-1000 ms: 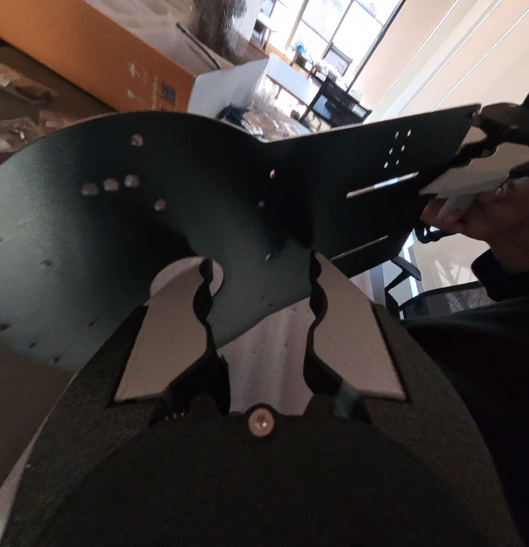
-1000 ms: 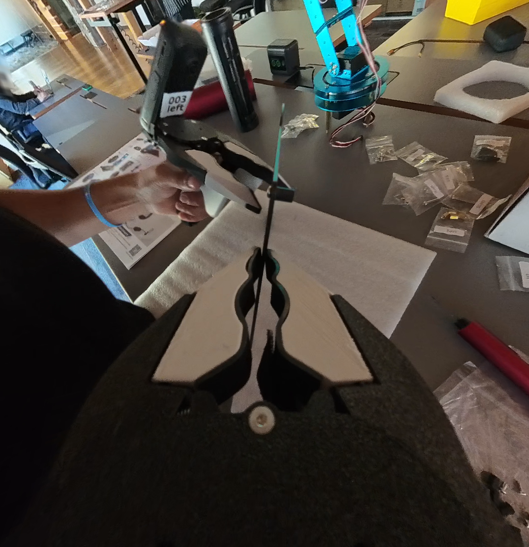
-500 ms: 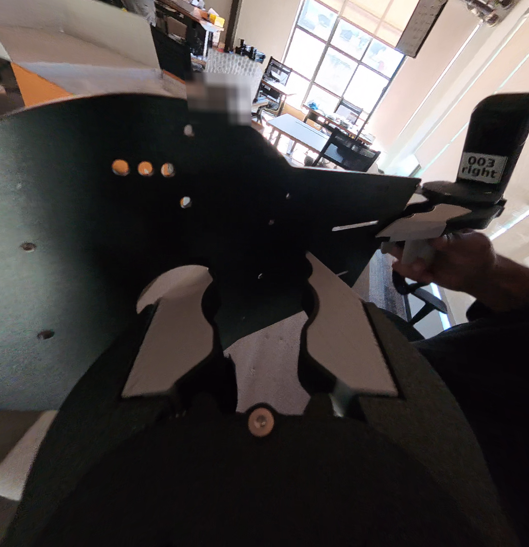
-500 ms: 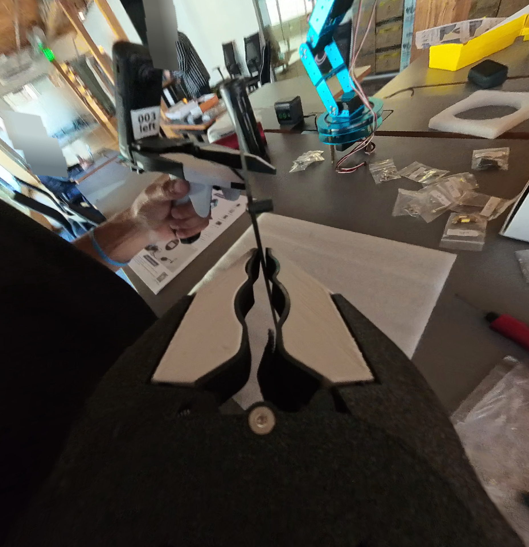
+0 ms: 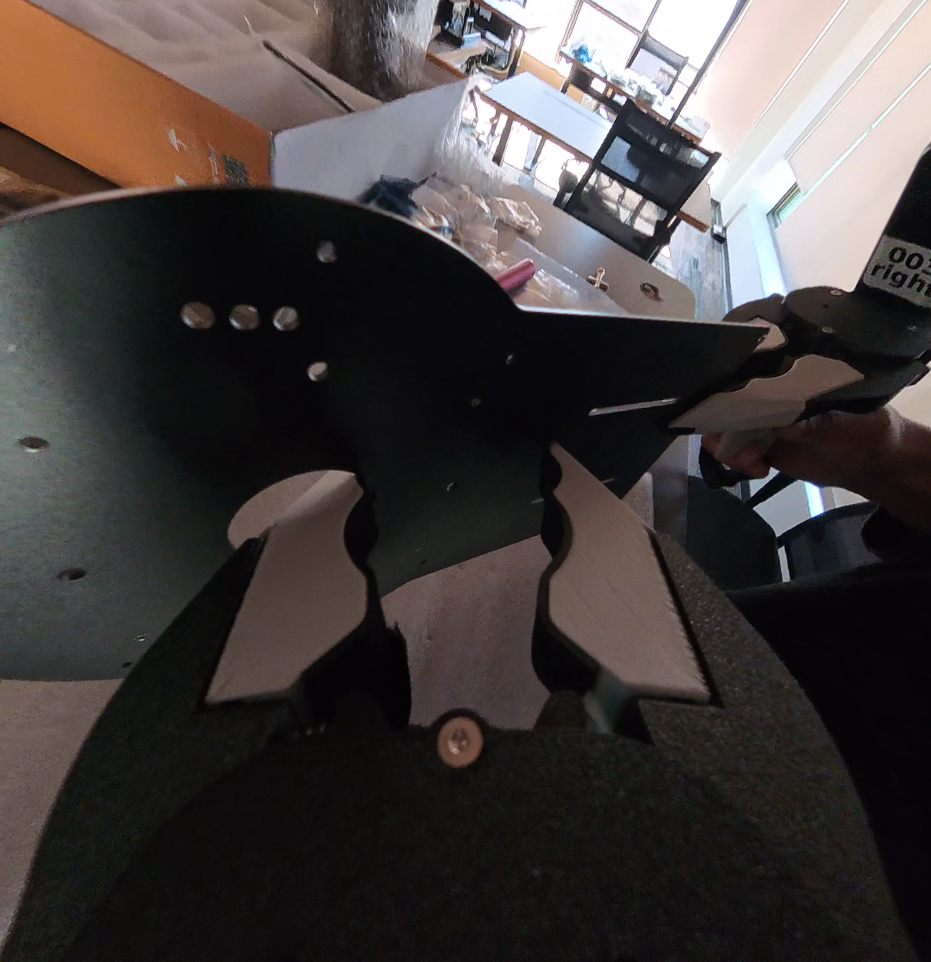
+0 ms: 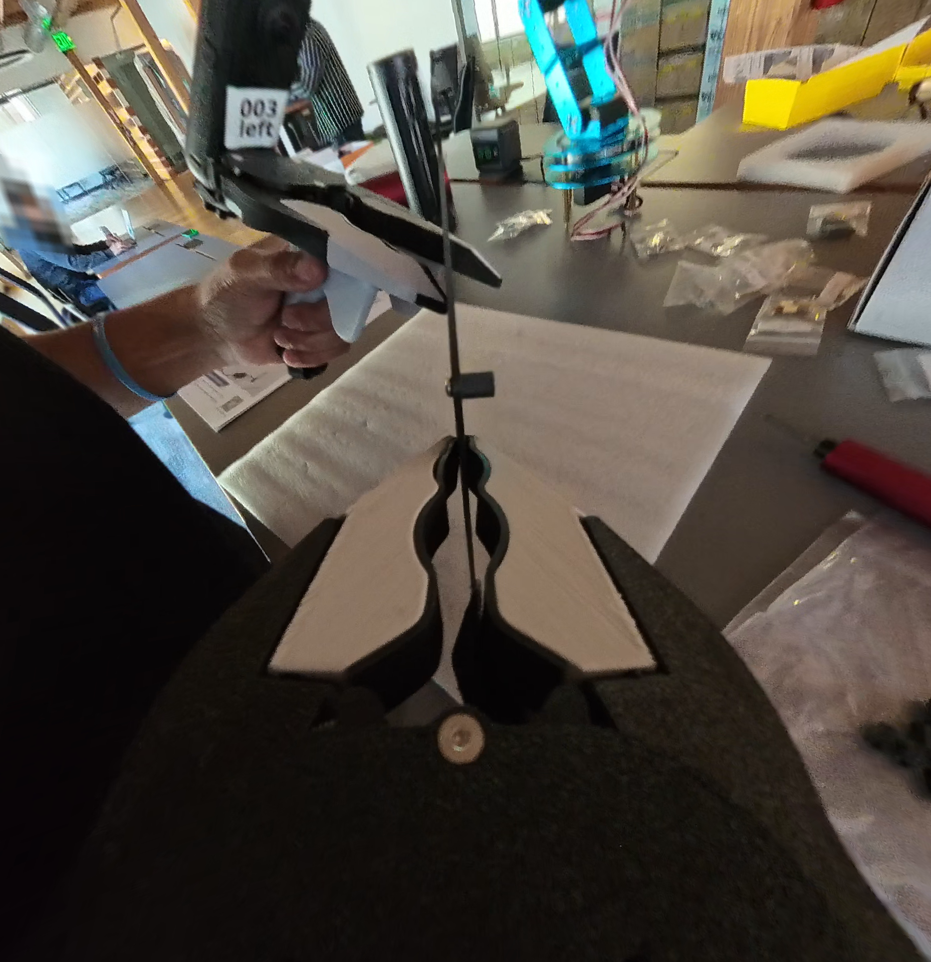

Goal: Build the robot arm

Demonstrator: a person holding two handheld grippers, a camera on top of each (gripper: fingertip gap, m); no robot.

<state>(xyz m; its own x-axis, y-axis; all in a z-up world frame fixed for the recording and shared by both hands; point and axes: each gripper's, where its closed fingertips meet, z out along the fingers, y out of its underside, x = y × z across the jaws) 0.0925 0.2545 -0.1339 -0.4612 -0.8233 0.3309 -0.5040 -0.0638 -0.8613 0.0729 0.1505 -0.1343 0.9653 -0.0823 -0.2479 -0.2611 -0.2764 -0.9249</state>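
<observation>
A flat black metal plate with several holes hangs in the air above the table. It shows edge-on in the right wrist view, with a small black spacer sticking out of it. My right gripper is shut on the plate's narrow end, which also shows in the left wrist view. My left gripper is open and faces the plate's broad side, with the plate's lower edge between its fingers. In the right wrist view the left gripper meets the plate above the spacer.
A white foam sheet lies on the dark table under the plate. Behind it are a blue robot arm, a black cylinder, small bags of parts and a yellow box. A red-handled tool lies to the right.
The plate and both grippers have swung in the air. The left gripper now sits higher on the plate, above the spacer. The right grip holds and the left gripper stays open.
</observation>
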